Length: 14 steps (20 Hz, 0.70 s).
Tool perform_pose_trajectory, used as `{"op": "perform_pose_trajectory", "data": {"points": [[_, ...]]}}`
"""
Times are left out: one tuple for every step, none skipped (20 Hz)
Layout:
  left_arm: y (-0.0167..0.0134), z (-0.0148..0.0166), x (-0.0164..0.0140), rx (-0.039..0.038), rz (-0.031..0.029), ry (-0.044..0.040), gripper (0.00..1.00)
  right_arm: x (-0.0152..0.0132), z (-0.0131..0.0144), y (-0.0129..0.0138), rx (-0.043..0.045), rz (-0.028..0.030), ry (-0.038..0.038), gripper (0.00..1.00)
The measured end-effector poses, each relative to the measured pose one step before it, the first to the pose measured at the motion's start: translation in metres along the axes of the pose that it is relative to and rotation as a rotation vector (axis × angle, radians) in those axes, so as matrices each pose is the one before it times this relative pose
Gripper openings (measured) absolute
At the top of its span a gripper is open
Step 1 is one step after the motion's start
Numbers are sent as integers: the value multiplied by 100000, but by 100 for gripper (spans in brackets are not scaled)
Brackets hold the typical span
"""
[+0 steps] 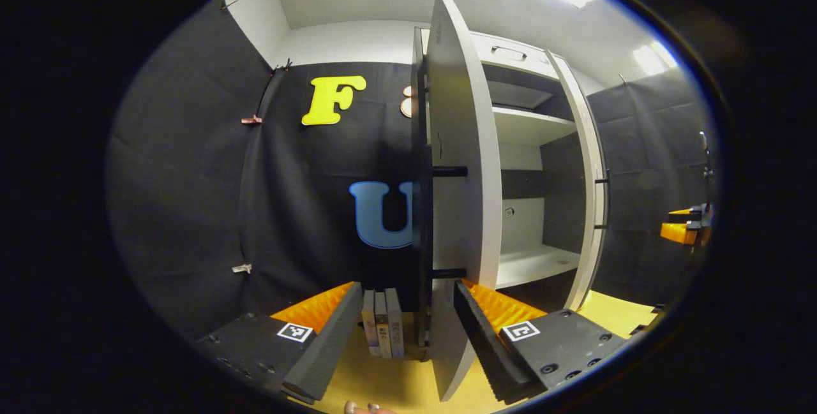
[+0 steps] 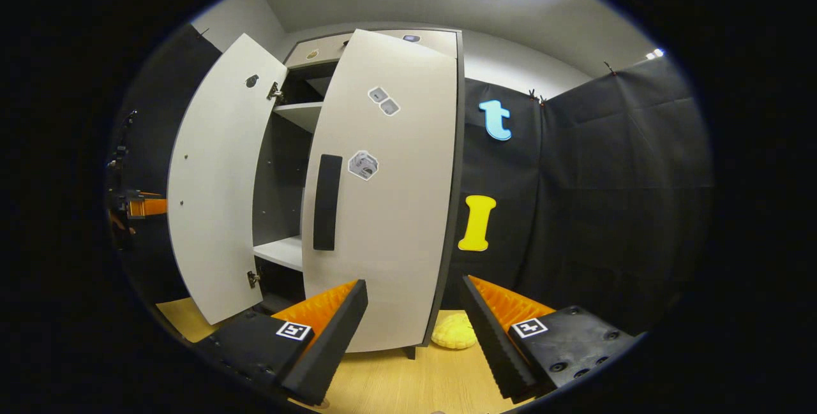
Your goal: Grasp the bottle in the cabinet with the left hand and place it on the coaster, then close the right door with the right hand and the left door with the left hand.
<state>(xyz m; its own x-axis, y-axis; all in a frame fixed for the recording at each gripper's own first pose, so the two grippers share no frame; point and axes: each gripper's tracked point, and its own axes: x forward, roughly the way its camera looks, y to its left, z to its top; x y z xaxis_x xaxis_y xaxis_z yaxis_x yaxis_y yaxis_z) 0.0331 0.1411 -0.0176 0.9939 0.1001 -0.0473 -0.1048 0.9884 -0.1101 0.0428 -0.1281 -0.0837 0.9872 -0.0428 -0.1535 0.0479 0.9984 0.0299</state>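
Left hand-held gripper (image 1: 408,318) first: its two fingers stand wide apart with nothing clamped between them. The edge of the white left cabinet door (image 1: 461,165) runs straight up through the gap, close to the inner face of the finger on that view's right; whether it touches there I cannot tell. Two black handle posts (image 1: 449,171) jut from the door edge just above the fingers. Low between the fingers, a short row of upright books (image 1: 383,323) stands on the pale wooden surface (image 1: 408,382). Beyond the door, ahead and to the right of this gripper, the tall white cabinet with a dark interior (image 1: 536,146) shows bare white shelves (image 1: 533,263), and the white right cabinet door (image 1: 590,178) hangs edge-on at its far side. The bottle and the coaster I cannot make out.

Over to the right hand-held gripper (image 2: 413,318): fingers spread wide too, holding nothing. Just ahead, over the finger on its left, the right door faces it, nearly closed, with a black vertical bar handle (image 2: 327,202) and a few small stickers (image 2: 363,165). Between the fingers, near the cabinet's foot, a yellow knobbly object (image 2: 454,331) lies on the surface. Farther left, the left door swings wide open, and beyond it the other gripper sits small at the view's edge.
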Motion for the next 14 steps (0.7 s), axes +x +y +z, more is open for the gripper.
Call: {"op": "perform_pose_trajectory", "data": {"points": [[-482,47,85,-990,-1848,76,92,139,-49,154,-136,346,333,98],[-469,81,-64,373,-973,-149,92,122,11,246,163,653,-176,98],[-570,125,61,1617,-871,29,92,153,-33,223,163,869,-90,98],[-649,97,238,1645,-1003,-139,93,212,-87,147,-414,853,-100,98],[-733,28,184,722,-1350,5,92,296,-225,-41,-909,451,340,98],[-905,-173,294,-127,-1705,107,92,341,-280,-167,-894,240,769,98],[-854,57,274,-683,-1614,-212,92,298,-178,-70,-363,98,648,98],[-748,-60,284,-501,-1409,-3,92,266,-101,-151,313,261,200,98],[-739,121,384,-184,-1294,-247,92,209,33,-180,588,229,-210,98],[-592,-33,490,-83,-1124,-147,92,144,65,-307,518,-207,-311,98],[-582,81,522,58,-585,-244,92,221,-78,-428,454,-417,115,98],[-557,-19,541,390,-463,-153,92,145,-199,-549,506,-620,391,98],[-388,-25,515,277,-735,-233,92,184,-146,-433,446,-744,330,98],[-833,-14,715,-143,-1242,-331,92,93,-36,-543,298,-798,131,98]]}}
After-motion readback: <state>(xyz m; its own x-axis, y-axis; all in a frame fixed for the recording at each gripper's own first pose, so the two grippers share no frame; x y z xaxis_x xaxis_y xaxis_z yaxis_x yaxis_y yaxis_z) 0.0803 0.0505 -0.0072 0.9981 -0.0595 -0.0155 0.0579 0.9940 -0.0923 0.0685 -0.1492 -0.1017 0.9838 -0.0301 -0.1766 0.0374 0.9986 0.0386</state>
